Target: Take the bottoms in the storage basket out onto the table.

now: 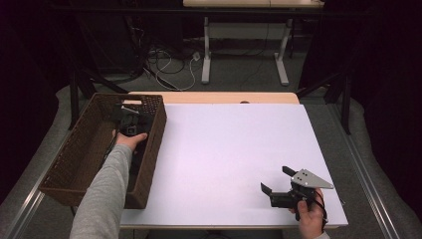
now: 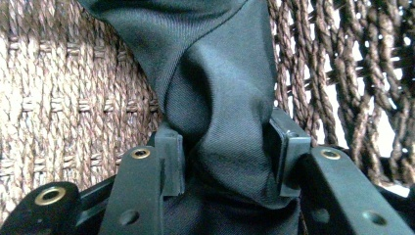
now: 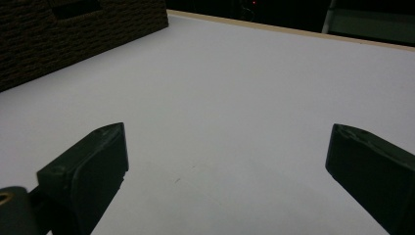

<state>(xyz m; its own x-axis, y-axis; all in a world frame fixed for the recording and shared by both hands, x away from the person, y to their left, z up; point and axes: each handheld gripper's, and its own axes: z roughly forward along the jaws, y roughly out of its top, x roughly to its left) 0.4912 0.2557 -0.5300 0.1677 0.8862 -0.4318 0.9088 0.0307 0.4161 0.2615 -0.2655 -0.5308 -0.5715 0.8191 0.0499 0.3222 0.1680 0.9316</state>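
Inside brown woven wicker basket [image 1: 74, 164], I'm pinching dark green twill cloth [image 2: 220, 98] with left gripper [image 2: 227, 147]; right gripper [image 3: 225, 161] is idling spread over white table [image 1: 229, 149].

Basket [image 1: 69, 164] on table's [image 1: 224, 149] left edge; cloth [image 2: 220, 98] inside it, at far end, in left gripper [image 1: 130, 125]. Right gripper [image 1: 278, 185] near-right, over table.

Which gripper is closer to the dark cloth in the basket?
Left. The left gripper pinches the dark cloth inside the basket; the right gripper waits open, far across the table.
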